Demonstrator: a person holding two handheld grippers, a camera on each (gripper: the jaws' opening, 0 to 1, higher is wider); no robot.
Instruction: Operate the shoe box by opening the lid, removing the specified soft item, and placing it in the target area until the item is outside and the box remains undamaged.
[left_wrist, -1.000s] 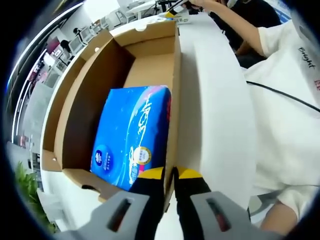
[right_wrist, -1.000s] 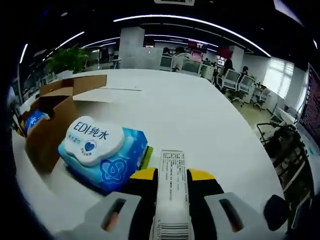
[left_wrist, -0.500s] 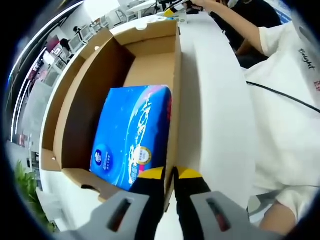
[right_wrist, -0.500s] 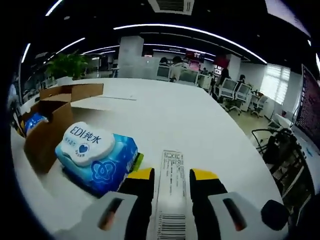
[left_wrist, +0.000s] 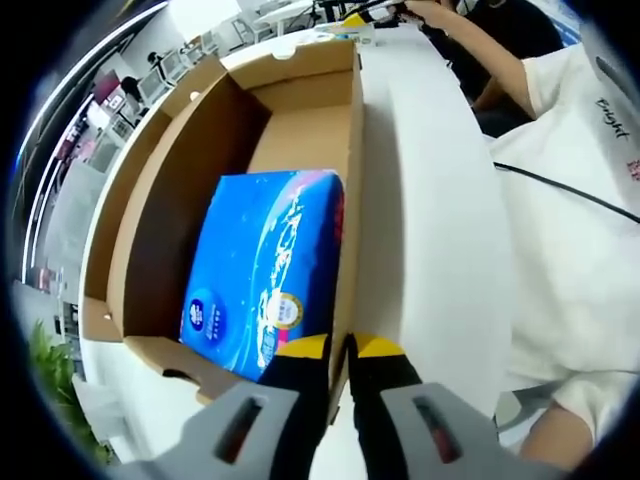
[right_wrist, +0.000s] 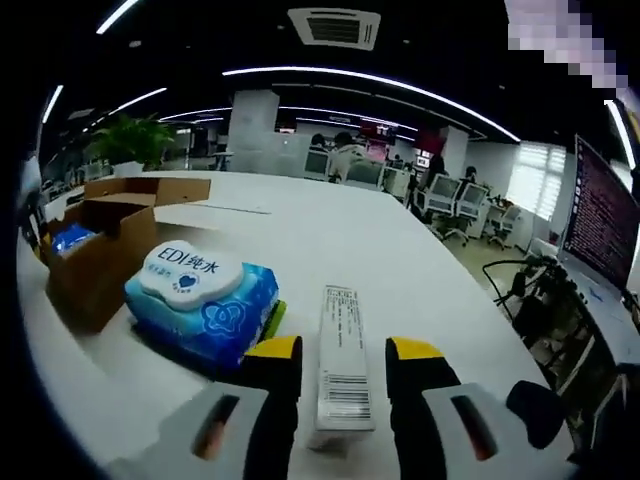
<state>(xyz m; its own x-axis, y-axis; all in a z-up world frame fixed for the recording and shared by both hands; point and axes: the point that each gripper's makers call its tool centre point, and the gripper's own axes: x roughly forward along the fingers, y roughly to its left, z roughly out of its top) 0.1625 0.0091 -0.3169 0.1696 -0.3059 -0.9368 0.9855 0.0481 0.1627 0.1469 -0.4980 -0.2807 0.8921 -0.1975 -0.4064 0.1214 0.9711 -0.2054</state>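
Left gripper (left_wrist: 338, 350) seemingly pinches shoe box (left_wrist: 352, 150); right gripper (right_wrist: 343, 352) spread.

The white tabletop (right_wrist: 330, 250) runs wide ahead of me to rows of office chairs (right_wrist: 455, 195) and desks at the far end. A potted plant (right_wrist: 135, 140) stands beyond its far left corner. Overhead I see a curved light strip (right_wrist: 370, 78) and a ceiling vent (right_wrist: 333, 27). A monitor (right_wrist: 600, 230) glows at right. In my left gripper view, a person in a white shirt (left_wrist: 590, 260) is beside the tabletop, with a black cable (left_wrist: 570, 190) across the shirt.
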